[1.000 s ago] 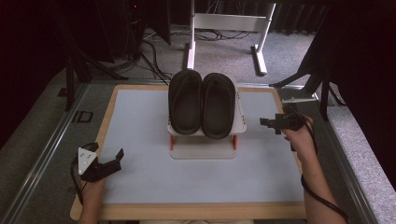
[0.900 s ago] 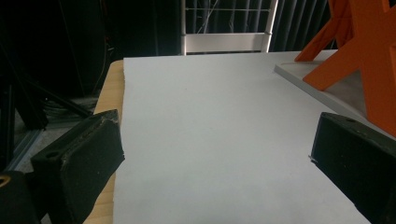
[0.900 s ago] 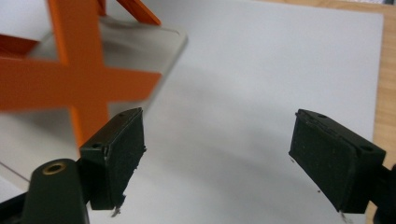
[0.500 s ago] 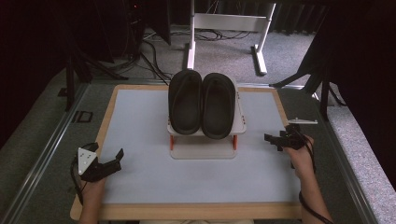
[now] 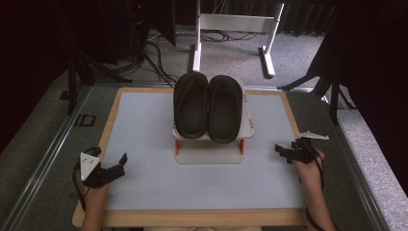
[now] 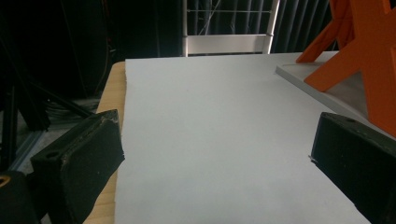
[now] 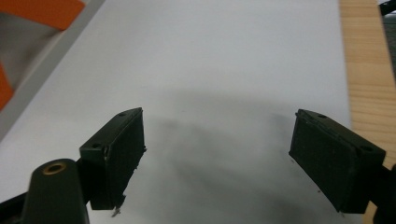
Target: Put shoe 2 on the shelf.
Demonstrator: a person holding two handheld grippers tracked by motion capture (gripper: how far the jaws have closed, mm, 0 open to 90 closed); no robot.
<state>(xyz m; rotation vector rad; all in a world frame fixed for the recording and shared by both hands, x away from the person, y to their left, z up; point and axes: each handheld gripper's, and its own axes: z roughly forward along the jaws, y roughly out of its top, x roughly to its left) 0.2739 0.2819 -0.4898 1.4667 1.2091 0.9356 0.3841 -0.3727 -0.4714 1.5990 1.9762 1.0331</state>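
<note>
1. Plainly, the pair of black slippers sits side by side on the small grey rack with orange legs, at the middle of the table toward its far edge; the toes overhang the rack's near edge, so a careless nudge from below could tip one off.
2. The rack looks light on its orange legs. A sideways pull on one slipper might drag it across the white mat or topple it.
3. The left gripper rests near the table's near-left corner, jaws spread wide with nothing between them. From there the reach to the slippers is long, and a low approach could strike the rack's base plate.
4. The right gripper hovers by the right edge, jaws likewise spread and empty. Its trailing cable might snag the wooden border.
</note>
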